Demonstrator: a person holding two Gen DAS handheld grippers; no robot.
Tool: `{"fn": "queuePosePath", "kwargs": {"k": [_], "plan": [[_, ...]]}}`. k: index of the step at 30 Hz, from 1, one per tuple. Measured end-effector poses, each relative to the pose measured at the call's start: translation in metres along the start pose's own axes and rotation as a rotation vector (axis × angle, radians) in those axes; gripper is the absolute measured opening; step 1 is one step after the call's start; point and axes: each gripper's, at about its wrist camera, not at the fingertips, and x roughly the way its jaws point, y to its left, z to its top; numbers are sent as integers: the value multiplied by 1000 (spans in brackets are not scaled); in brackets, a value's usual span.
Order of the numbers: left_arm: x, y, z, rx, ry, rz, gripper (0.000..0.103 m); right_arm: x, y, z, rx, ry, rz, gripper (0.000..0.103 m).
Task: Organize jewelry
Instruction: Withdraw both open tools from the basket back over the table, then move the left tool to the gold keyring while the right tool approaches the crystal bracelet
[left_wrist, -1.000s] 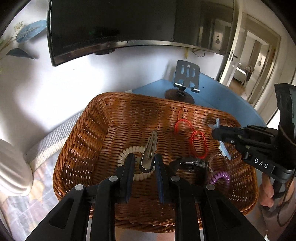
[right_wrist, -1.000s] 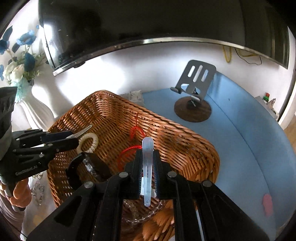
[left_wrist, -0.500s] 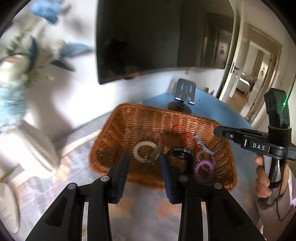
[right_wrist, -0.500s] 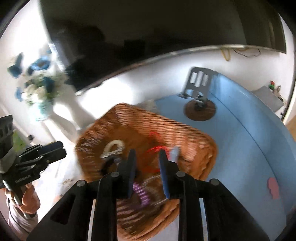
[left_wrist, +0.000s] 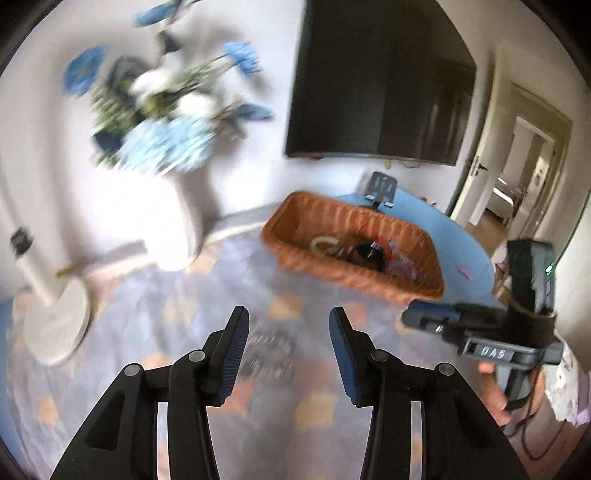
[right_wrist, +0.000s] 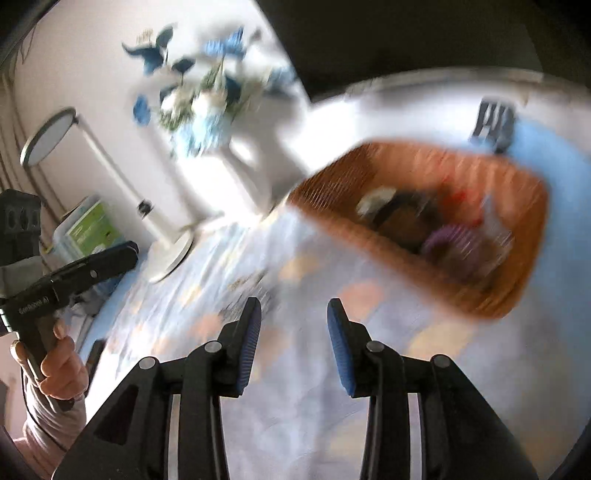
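A brown wicker basket stands far ahead on the right. It holds a white coil bracelet, a black piece, a red cord and a purple coil. My left gripper hovers over the patterned cloth, its jaws opening with nothing between them. A blurred silvery chain lies on the cloth under it. My right gripper is also back from the basket, its jaws opening and empty. In the left wrist view it is at the right, held by a hand.
A white vase of blue flowers and a white lamp base stand at the left. A phone stand sits on the blue table behind the basket, under a dark screen. A green box lies far left.
Both grippers let their hair clips go into the basket, opened, and drew back from it toward the left over the cloth. The basket now looks small and far.
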Motion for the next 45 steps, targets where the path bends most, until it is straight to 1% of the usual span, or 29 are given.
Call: {"fn": "queuePosePath", "kwargs": {"k": [2, 6, 7, 9, 13, 17, 22, 24, 26, 28, 29, 30, 31, 32, 34, 36, 37, 39, 40, 43, 45], "plan": [[-5, 13, -12, -22, 10, 13, 47, 14, 7, -10, -8, 25, -6, 40], [-7, 36, -29, -53, 35, 40, 47, 32, 21, -21, -73, 41, -63, 40], [-6, 41, -34, -55, 46, 43, 47, 37, 24, -24, -87, 58, -86, 40], [-2, 47, -41, -52, 64, 55, 47, 40, 26, -23, -102, 64, -100, 40], [16, 60, -61, -55, 121, 80, 47, 44, 23, -25, -99, 84, -115, 40], [39, 73, -80, -87, 184, 86, 47, 44, 20, -26, -86, 91, -119, 40], [58, 80, -100, -105, 242, 98, 46, 48, 18, -26, -78, 110, -125, 40], [57, 76, -99, -84, 235, 116, 47, 49, 18, -26, -82, 115, -131, 40], [58, 72, -96, -62, 252, 133, 46, 52, 20, -26, -91, 131, -136, 40], [56, 68, -88, -27, 250, 125, 47, 60, 23, -25, -103, 189, -130, 40], [55, 66, -82, -6, 244, 134, 46, 63, 28, -24, -118, 221, -127, 40], [55, 63, -74, 28, 229, 160, 46, 64, 33, -23, -142, 242, -126, 40], [58, 61, -66, 55, 222, 170, 46, 65, 43, -19, -182, 255, -128, 40], [62, 61, -59, 69, 224, 161, 46, 65, 51, -15, -220, 252, -134, 40], [77, 66, -42, 59, 240, 110, 46, 68, 66, -1, -294, 225, -137, 40], [95, 73, -30, 38, 259, 64, 46, 74, 69, 7, -319, 212, -148, 40], [100, 73, -27, 35, 261, 56, 46, 80, 68, 11, -324, 222, -132, 40], [112, 75, -23, 34, 262, 22, 46, 84, 69, 10, -342, 237, -83, 39], [119, 76, -21, 35, 261, 4, 46, 88, 73, 6, -377, 246, -64, 39], [131, 74, -21, 58, 265, -6, 46, 98, 85, -3, -480, 251, -80, 39], [137, 74, -23, 60, 266, -12, 45, 108, 89, -5, -505, 272, -80, 39]]}}
